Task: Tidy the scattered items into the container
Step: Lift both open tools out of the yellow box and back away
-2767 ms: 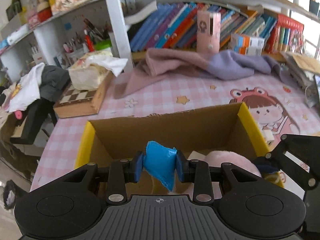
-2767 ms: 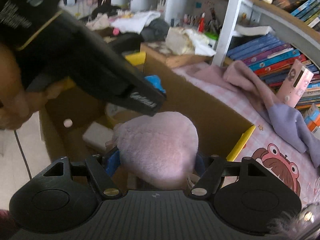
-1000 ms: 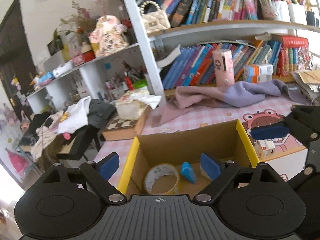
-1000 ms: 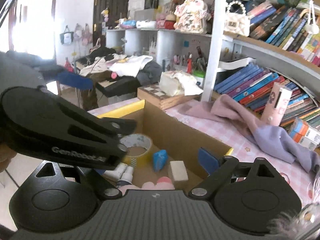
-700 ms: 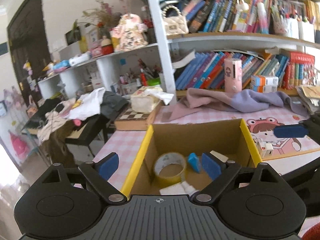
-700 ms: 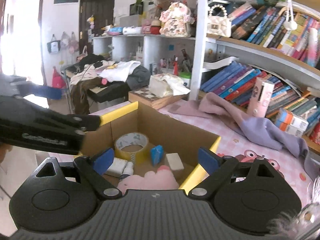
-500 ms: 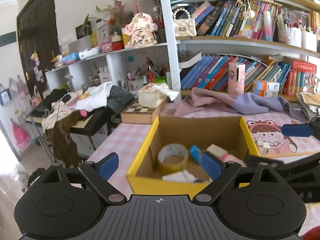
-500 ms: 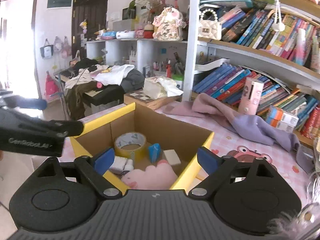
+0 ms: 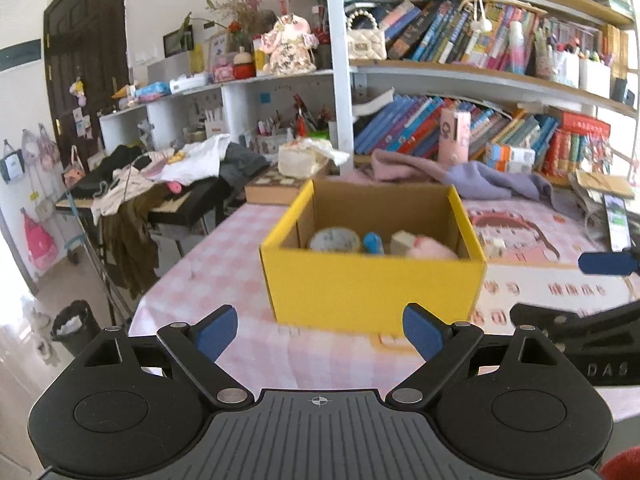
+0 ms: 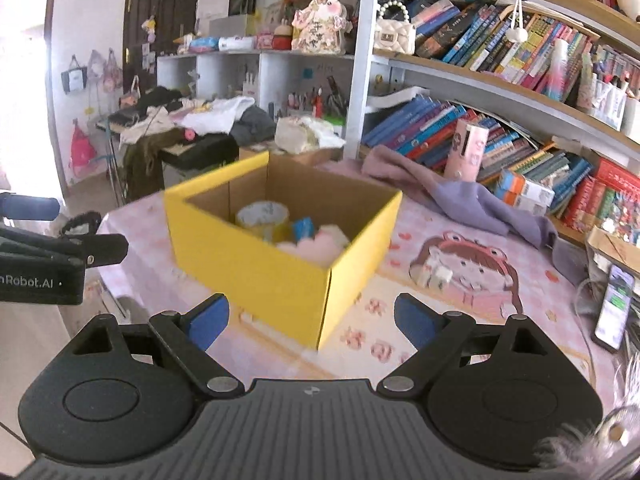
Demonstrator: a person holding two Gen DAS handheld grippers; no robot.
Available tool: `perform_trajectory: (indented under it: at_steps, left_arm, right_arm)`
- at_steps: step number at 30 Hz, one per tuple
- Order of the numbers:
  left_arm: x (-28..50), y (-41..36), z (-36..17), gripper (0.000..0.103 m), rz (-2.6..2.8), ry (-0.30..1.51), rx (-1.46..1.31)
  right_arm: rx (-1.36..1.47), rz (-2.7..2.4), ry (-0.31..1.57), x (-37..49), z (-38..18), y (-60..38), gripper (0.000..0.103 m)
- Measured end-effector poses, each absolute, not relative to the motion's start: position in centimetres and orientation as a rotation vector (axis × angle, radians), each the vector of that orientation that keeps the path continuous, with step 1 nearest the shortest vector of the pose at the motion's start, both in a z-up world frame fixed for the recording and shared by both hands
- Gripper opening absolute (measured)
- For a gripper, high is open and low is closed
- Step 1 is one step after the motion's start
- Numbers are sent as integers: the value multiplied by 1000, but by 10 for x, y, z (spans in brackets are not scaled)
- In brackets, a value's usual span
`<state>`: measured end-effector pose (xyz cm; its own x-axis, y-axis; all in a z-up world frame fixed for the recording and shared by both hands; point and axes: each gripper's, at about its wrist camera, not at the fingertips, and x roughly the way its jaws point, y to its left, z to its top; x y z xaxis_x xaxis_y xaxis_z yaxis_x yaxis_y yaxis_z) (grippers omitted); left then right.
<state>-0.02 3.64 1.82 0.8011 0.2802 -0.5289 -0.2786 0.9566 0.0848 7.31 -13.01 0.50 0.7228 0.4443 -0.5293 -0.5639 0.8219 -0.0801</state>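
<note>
Both the left gripper and right gripper are spread wide with nothing in them. The yellow box sits at 12 o'clock with tape, blue piece and pink plush inside. Risk: missing the small white block at 2 o'clock on the mat.

**Card, plush and matt plastic**

We see a box of cardboard — smooth yellow outside, raw brown inside. In it lie a glossy roll of tape and a fuzzy pink plush. The table wears a smooth printed pink checked cover. Each hand-held gripper — left, right — is matt black plastic, ribbed on top, with blue rubbery-looking pads and small metal rivets.
</note>
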Motion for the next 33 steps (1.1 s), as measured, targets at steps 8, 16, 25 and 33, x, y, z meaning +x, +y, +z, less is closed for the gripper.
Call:
perform_trajectory:
  at_steps: [8, 16, 25, 33]
  left_arm:
    - [-22, 21, 14, 92, 248, 566, 13]
    - [-22, 4, 2, 92, 175, 612, 36]
    - [-23, -16, -9, 92, 81, 645, 41]
    - [-29, -22, -10, 92, 72, 639, 52]
  right_arm:
    - [-251, 519, 540, 42, 1, -144, 64]
    - [-283, 489, 571, 24, -3, -154, 61]
    - [-285, 431, 631, 12, -13, -173, 61]
    - [-296, 424, 632, 8, -13, -176, 61]
